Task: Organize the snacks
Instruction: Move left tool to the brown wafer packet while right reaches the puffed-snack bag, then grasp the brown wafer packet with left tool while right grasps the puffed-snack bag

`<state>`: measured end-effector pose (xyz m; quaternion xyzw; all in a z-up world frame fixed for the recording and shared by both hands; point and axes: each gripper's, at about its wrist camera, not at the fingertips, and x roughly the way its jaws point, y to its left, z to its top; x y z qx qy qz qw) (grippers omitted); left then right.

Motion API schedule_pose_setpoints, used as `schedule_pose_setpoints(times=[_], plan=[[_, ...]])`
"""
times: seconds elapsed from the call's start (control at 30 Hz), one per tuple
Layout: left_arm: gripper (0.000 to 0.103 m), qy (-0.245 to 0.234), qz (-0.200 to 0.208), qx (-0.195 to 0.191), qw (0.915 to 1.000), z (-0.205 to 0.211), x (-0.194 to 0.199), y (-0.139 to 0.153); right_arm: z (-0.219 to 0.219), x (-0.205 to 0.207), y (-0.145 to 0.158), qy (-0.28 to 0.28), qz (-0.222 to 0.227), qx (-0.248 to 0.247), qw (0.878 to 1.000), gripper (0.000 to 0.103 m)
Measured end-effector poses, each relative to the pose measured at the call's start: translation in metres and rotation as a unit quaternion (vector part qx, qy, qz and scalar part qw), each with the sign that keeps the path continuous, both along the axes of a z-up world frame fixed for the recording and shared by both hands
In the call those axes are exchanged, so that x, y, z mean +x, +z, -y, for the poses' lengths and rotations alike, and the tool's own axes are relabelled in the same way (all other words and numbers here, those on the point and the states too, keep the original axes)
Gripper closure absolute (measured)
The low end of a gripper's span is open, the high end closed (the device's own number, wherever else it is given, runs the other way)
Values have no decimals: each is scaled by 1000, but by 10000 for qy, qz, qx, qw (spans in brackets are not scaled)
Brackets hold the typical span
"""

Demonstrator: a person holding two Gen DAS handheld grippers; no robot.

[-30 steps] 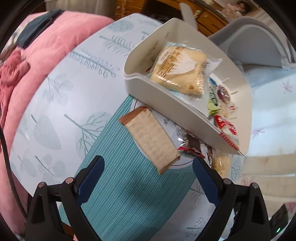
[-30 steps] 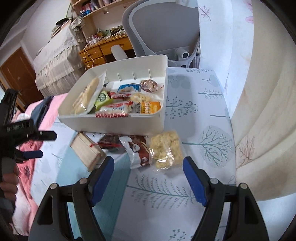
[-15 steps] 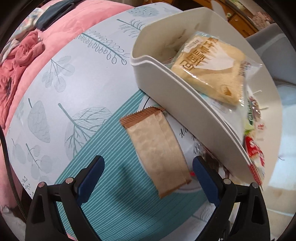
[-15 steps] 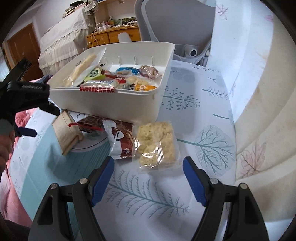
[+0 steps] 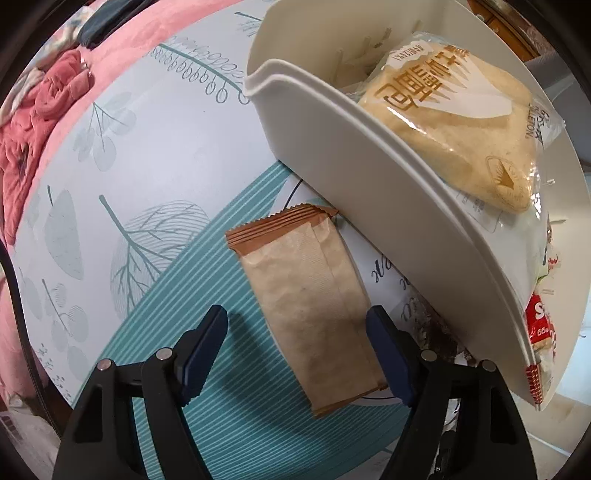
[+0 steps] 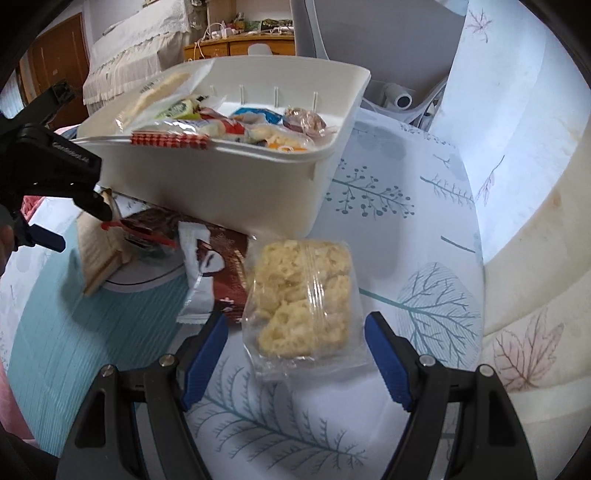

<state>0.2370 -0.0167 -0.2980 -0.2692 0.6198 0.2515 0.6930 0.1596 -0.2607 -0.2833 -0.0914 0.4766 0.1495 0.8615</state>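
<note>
A white bin [image 5: 369, 155] on the table holds several snack packs, among them a large bread pack [image 5: 454, 122]; the bin also shows in the right wrist view [image 6: 236, 184]. A flat brown paper packet [image 5: 314, 306] lies on the table beside the bin, and my open left gripper [image 5: 301, 347] straddles its near end. My open right gripper [image 6: 295, 354] straddles a clear bag of pale puffed snack [image 6: 303, 295]. A brown-and-white wrapper [image 6: 218, 273] lies left of that bag. The left gripper [image 6: 62, 221] shows at the left of the right wrist view, over the brown packet [image 6: 98, 254].
The table has a white leaf-print cloth [image 6: 406, 229] with a teal striped patch [image 5: 166, 295]. A pink quilt [image 5: 44, 110] lies beyond the table's left edge. A grey office chair [image 6: 332, 33] and a wooden desk stand behind the bin.
Both grippers have moved forward and down. The brown packet now lies between the left fingers, and the puffed-snack bag between the right fingers.
</note>
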Motion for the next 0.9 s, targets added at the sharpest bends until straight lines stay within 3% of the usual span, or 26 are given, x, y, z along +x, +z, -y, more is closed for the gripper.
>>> schedule_pose_setpoints(times=[0.13,0.27,0.33,0.67,0.9], plan=[[27,-66,-41,-264,9996,1,0,-11,2,7,-5,22,-110,58,9999,28],[33,-181,-122,-110,9997,8,2,-12,1,10,-5,38,-172,62,9998,37],[42,-243,-162,0,9996,11,0,-11,1,10,-4,32,-189,103,9998,39],[45,-218,-263,-371,9987,-10,-20,-14,5,7,-2,-95,-747,695,9947,52],[45,-247,-518,-563,9968,-21,-47,-16,-4,-11,1,-38,-1095,961,9893,53]])
